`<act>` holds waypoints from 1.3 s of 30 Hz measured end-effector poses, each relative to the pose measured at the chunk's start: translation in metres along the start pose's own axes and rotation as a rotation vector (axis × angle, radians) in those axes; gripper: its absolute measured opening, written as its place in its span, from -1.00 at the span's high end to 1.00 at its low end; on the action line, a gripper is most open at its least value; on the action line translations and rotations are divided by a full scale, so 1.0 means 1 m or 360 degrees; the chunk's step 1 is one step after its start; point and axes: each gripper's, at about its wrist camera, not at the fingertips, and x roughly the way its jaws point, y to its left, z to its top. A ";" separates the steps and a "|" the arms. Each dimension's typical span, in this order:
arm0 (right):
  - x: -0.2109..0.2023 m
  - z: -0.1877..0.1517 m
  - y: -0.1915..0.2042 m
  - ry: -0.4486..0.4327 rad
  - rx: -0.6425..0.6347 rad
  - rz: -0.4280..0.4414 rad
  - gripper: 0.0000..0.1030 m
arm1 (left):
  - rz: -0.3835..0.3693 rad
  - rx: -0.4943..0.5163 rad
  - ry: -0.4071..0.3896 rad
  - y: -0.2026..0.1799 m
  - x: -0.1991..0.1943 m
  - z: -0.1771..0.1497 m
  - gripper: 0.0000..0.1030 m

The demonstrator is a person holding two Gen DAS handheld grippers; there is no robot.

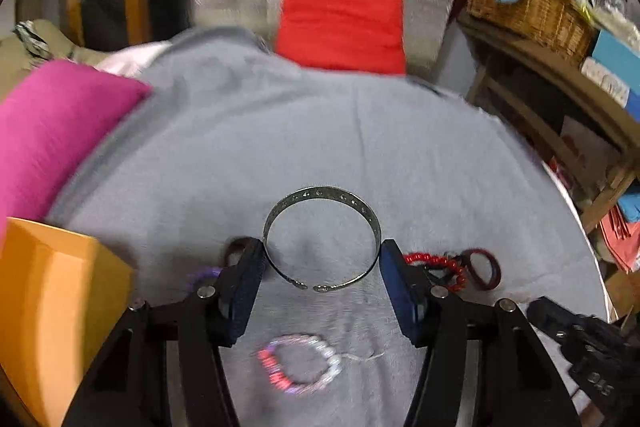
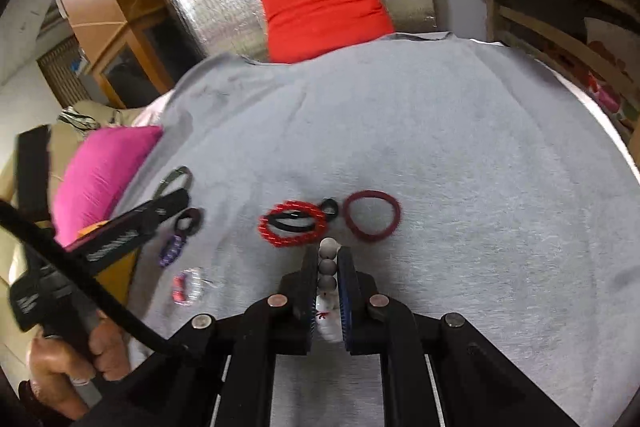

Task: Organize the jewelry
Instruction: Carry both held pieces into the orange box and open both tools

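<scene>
L gripper [image 1: 322, 263] points down at a slant, jaws about halfway apart, blue pads pressing both sides of a metal cuff bangle [image 1: 320, 239], which sits clamped between the tips. R gripper [image 2: 325, 267] also tilts down, jaws nearly together, pinching a string of grey beads [image 2: 327, 265] btwn the pads. In the R wrist view, the person's left hand [image 2: 72, 363] wraps round the L gripper's handle, fingers curled, at lower left.
</scene>
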 end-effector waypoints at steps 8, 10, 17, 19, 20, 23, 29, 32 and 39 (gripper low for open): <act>-0.012 -0.003 0.044 -0.0044 -0.0039 0.0222 0.79 | 0.0067 -0.0226 -0.0124 0.062 -0.090 -0.005 -0.18; -0.014 -0.003 0.061 -0.0045 -0.0047 0.0286 0.79 | 0.0108 -0.0253 -0.0126 0.079 -0.105 -0.011 -0.18; -0.017 -0.007 0.146 0.0007 -0.0203 0.0480 0.79 | 0.0418 -0.0322 -0.0078 0.157 -0.123 -0.035 -0.18; -0.012 -0.008 0.174 0.0043 -0.0252 0.0540 0.79 | 0.0465 -0.0382 -0.0006 0.182 -0.113 -0.044 -0.18; -0.008 -0.009 0.194 0.0064 -0.0287 0.0576 0.79 | 0.0464 -0.0429 0.0039 0.196 -0.105 -0.050 -0.18; 0.004 -0.011 0.240 0.0101 -0.0362 0.0635 0.79 | 0.0472 -0.0514 0.0162 0.222 -0.085 -0.062 -0.18; 0.047 -0.016 0.315 0.0210 -0.0445 0.0678 0.79 | 0.0540 -0.0587 0.0268 0.251 -0.068 -0.075 -0.18; 0.080 -0.021 0.341 0.0315 -0.0457 0.0646 0.79 | 0.0542 -0.0650 0.0328 0.263 -0.061 -0.079 -0.19; 0.139 -0.030 0.353 0.0457 -0.0493 0.0438 0.75 | 0.0639 -0.0695 0.0369 0.271 -0.056 -0.083 -0.20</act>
